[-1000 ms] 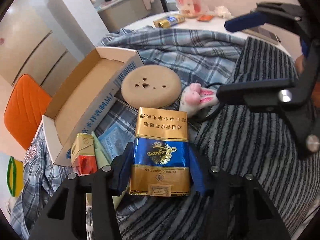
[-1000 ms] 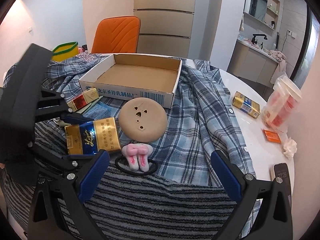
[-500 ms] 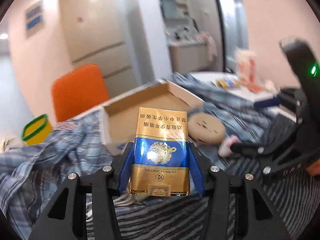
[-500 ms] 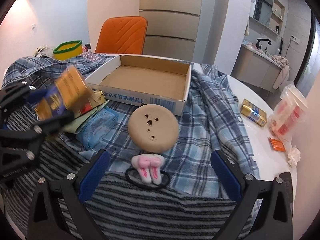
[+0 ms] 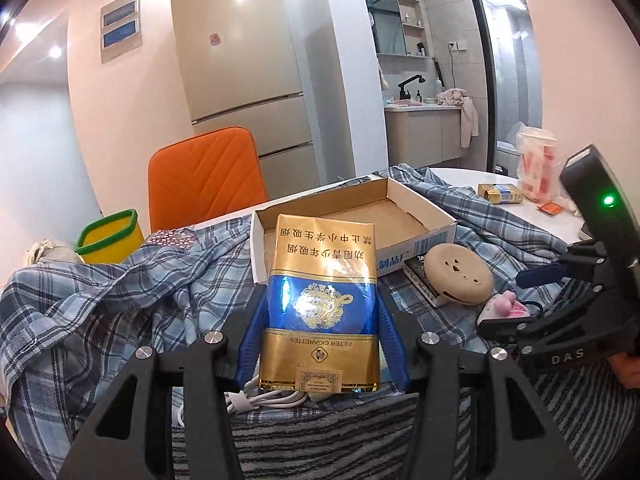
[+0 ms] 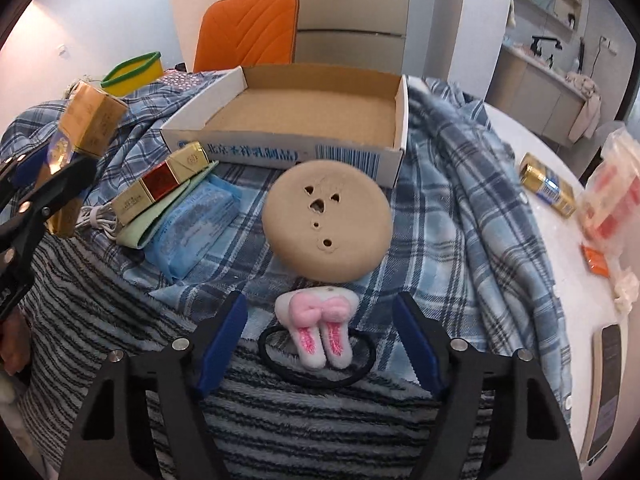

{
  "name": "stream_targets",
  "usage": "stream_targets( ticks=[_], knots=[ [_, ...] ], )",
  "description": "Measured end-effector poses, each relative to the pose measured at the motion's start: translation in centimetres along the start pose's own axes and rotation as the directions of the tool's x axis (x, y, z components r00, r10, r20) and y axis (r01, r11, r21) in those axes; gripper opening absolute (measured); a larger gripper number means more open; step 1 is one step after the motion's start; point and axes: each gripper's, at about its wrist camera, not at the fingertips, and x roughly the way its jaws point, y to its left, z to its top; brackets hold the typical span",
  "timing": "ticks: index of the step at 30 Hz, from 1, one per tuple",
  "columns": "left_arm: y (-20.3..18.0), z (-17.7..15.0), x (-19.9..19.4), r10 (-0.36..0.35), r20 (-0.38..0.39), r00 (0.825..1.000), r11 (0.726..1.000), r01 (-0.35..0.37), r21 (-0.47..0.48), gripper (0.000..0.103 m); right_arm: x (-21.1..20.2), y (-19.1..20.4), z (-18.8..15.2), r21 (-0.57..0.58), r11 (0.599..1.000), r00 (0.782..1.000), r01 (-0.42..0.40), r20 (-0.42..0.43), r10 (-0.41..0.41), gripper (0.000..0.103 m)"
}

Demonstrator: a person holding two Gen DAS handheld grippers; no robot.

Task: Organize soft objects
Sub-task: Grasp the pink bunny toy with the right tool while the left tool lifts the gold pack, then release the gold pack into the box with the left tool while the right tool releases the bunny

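My left gripper (image 5: 322,340) is shut on a gold-and-blue cigarette carton (image 5: 320,280) and holds it upright above the cloths; the carton (image 6: 90,124) also shows at the left edge of the right wrist view. My right gripper (image 6: 319,312) points down over a white-and-pink bunny hair tie (image 6: 318,322) on its black elastic. Its jaws are closing with the bunny between them, and the blue pads stand apart from it. Just beyond lies a round tan cushion (image 6: 326,226), in front of a shallow cardboard box (image 6: 280,148) with nothing in it.
A blue plaid shirt (image 6: 460,184) and a striped fleece cloth (image 6: 280,420) cover the round table. A red-gold pack (image 6: 160,180) and a blue tissue pack (image 6: 196,224) lie left of the cushion. At the right are a phone (image 6: 606,388), a small gold pack (image 6: 548,188) and a plastic bag (image 6: 612,196). An orange chair (image 5: 204,176) stands behind.
The left gripper has lifted the carton off the cloths and rolled level. The right gripper has sunk toward the bunny hair tie, and its jaws have narrowed around it.
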Motion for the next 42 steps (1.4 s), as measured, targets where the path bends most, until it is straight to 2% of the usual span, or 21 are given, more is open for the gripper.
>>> stream_targets(
  ticks=[5, 8, 12, 16, 21, 25, 27, 31, 33, 42],
  knots=[
    [-0.3, 0.0, 0.0, -0.001, 0.008, 1.0, 1.0, 0.001, 0.008, 0.051, 0.8, 0.3, -0.2, -0.01, 1.0, 0.999, -0.001, -0.034, 0.001, 0.058],
    [-0.1, 0.0, 0.1, -0.007, 0.001, 1.0, 1.0, 0.007, 0.002, 0.051, 0.6, 0.4, -0.2, -0.016, 1.0, 1.0, 0.003, -0.016, -0.003, 0.043],
    [0.2, 0.0, 0.0, -0.004, 0.0, 1.0, 1.0, 0.004, -0.007, 0.051, -0.5, 0.4, -0.5, -0.019, 1.0, 0.999, -0.002, 0.045, 0.003, 0.037],
    [0.3, 0.0, -0.5, 0.006, 0.026, 1.0, 1.0, -0.005, -0.015, 0.051, -1.8, 0.1, -0.8, -0.009, 1.0, 0.993, -0.021, 0.112, 0.022, 0.036],
    [1.0, 0.1, -1.4, 0.013, 0.06, 0.998, 0.999, -0.011, -0.037, 0.051, -3.9, 0.7, -0.9, -0.023, 1.0, 0.973, 0.006, 0.23, -0.001, 0.036],
    [1.7, 0.5, -2.5, 0.049, 0.099, 0.994, 0.997, -0.042, -0.063, 0.051, -6.1, 1.6, -1.3, -0.039, 0.998, 0.945, 0.049, 0.325, -0.034, 0.036],
    [1.7, 0.8, -3.2, 0.069, 0.129, 0.989, 0.997, -0.063, -0.055, 0.051, -7.6, 2.0, -1.4, -0.044, 0.997, 0.919, 0.067, 0.392, -0.045, 0.036],
    [1.7, 1.8, -5.1, 0.103, 0.202, 0.974, 0.994, -0.093, -0.057, 0.051, -9.8, 2.5, -0.8, -0.016, 0.995, 0.882, 0.1, 0.465, -0.081, 0.036],
    [1.8, 2.5, -5.9, 0.108, 0.231, 0.967, 0.993, -0.095, -0.067, 0.051, -11.2, 2.7, -0.3, 0.006, 0.994, 0.851, 0.105, 0.518, -0.093, 0.036],
    [2.3, 8.0, -8.2, 0.15, 0.391, 0.908, 0.988, -0.124, -0.091, 0.051, -16.2, 4.3, 4.7, 0.001, 0.99, 0.747, 0.14, 0.656, -0.107, 0.036]
  ],
)
